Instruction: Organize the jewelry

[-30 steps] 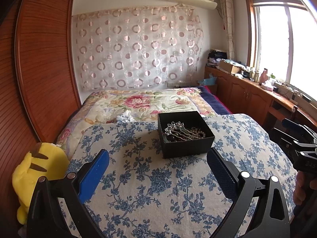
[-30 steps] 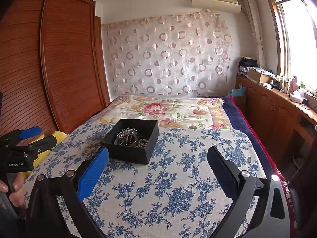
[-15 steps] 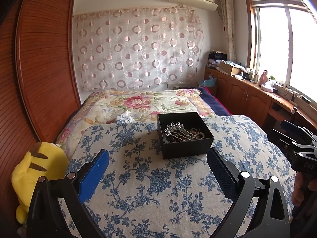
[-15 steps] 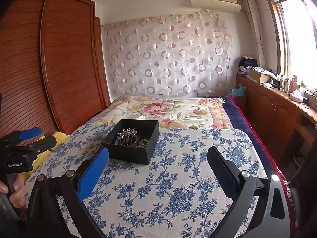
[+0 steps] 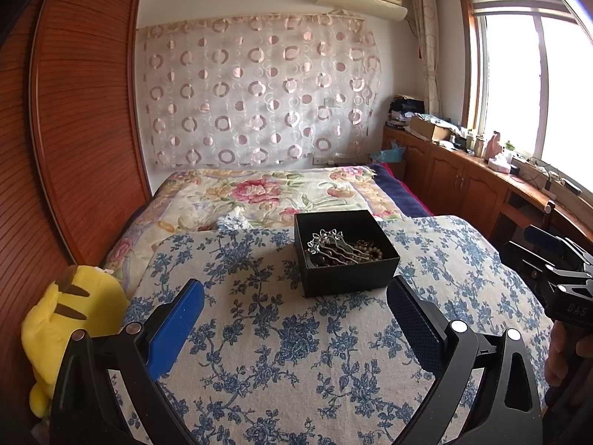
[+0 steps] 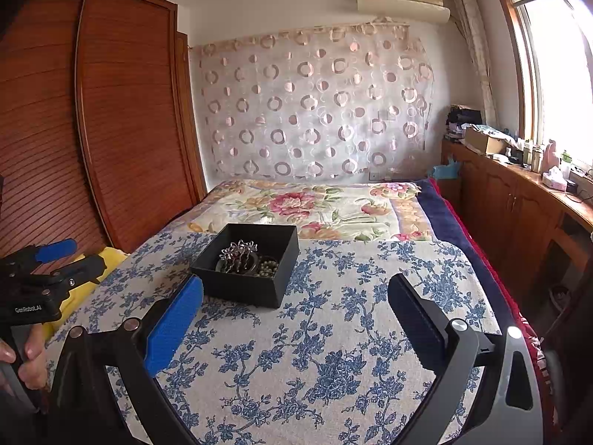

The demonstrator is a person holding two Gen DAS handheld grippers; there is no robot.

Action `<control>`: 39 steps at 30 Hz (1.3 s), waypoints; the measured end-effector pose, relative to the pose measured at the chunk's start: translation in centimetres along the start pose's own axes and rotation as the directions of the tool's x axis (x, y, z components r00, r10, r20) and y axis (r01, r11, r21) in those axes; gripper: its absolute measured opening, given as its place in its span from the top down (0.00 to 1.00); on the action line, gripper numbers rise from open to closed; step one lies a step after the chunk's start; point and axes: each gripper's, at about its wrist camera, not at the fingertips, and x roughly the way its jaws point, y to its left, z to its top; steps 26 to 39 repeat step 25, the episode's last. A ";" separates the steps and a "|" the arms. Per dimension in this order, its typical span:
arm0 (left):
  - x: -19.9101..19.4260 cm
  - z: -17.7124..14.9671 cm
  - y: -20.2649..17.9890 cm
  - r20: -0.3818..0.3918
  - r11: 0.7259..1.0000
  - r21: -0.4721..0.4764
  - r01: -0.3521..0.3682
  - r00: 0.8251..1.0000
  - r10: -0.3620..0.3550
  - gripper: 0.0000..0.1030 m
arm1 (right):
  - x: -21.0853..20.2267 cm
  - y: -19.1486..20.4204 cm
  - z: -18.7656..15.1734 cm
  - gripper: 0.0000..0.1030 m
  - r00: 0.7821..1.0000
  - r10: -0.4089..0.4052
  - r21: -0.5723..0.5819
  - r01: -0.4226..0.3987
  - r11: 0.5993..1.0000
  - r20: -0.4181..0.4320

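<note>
1. Black box [image 5: 346, 256] sits on the bed's blue-flowered cover [image 5: 281, 341], holding a silver hairpin [image 5: 328, 243] over tangled beads [image 6: 267, 267], hard to make out.
2. Left gripper [image 5: 294, 311] and right gripper [image 6: 295, 306]: jaws spread wide, holding nothing, bases cut off.

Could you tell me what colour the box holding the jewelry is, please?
The box is plain black, clearest in the left wrist view.

You get bright daylight from the window [image 5: 537, 85] on the right, blown out to white glare; fisheye bends the wardrobe [image 6: 122, 118] at left, and the corners go dark.
</note>
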 end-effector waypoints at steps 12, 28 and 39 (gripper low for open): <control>-0.1 0.0 -0.1 0.001 1.000 0.001 -0.001 1.000 0.001 0.08 | 0.1 0.0 -0.1 0.02 1.000 -0.001 0.001 0.001 1.000 0.005; -0.3 0.1 0.0 0.007 1.000 0.000 0.000 1.000 0.000 0.08 | 0.2 0.5 0.0 0.02 1.000 0.001 0.003 -0.001 1.000 0.005; -0.3 0.1 0.0 0.007 1.000 0.000 0.000 1.000 0.000 0.08 | 0.2 0.5 0.0 0.02 1.000 0.001 0.003 -0.001 1.000 0.005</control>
